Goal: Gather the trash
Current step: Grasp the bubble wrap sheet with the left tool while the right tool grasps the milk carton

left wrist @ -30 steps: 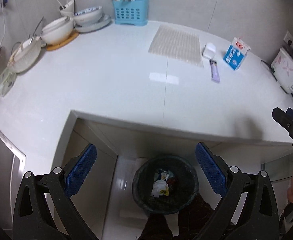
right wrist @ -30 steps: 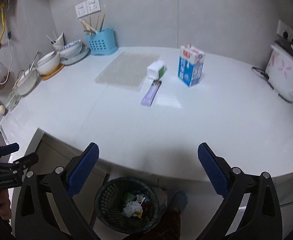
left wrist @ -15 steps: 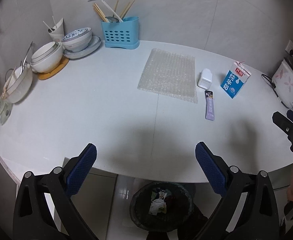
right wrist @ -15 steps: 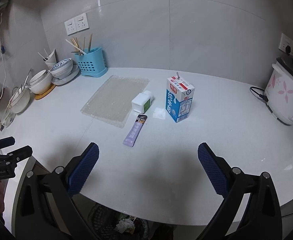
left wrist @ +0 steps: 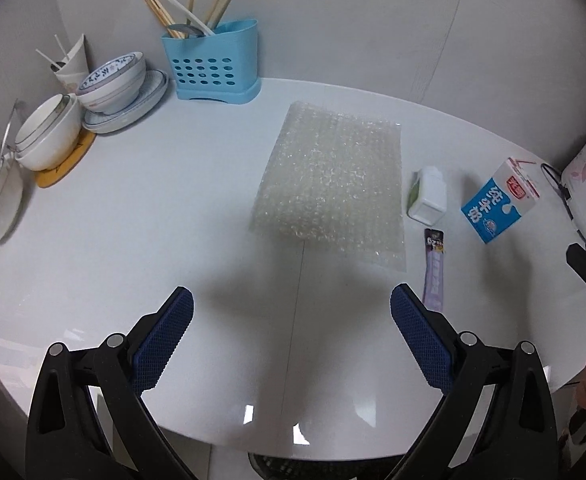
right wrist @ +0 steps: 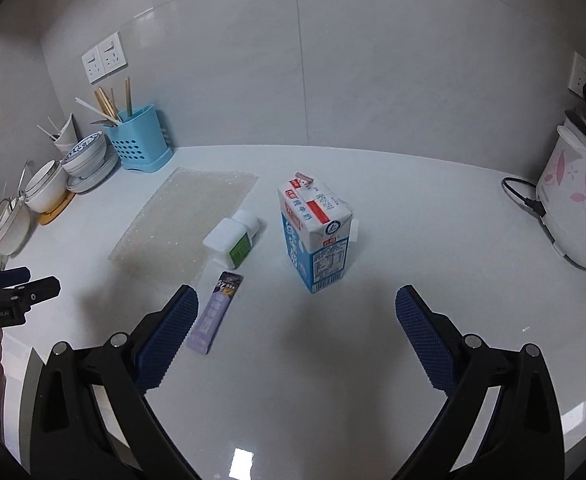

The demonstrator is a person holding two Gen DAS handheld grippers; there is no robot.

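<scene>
On the white counter lie a sheet of bubble wrap (left wrist: 333,184) (right wrist: 185,220), a small white bottle (left wrist: 427,196) (right wrist: 233,238) on its side, a purple sachet (left wrist: 433,270) (right wrist: 215,312) and an upright blue-and-white milk carton (left wrist: 499,206) (right wrist: 317,232). My left gripper (left wrist: 291,316) is open and empty above the counter, short of the bubble wrap. My right gripper (right wrist: 293,312) is open and empty, with the carton just beyond it and the sachet beside its left finger (right wrist: 169,332).
A blue utensil holder (left wrist: 213,66) (right wrist: 139,140), stacked bowls and plates (left wrist: 113,92) (right wrist: 81,164) stand at the back left. A white rice cooker (right wrist: 573,200) with its cord is on the right. The rim of a dark bin (left wrist: 317,468) shows below the counter edge.
Both grippers have risen from bin level and come forward over the counter. The bin has dropped nearly out of view and the trash items look closer. Both stay open.
</scene>
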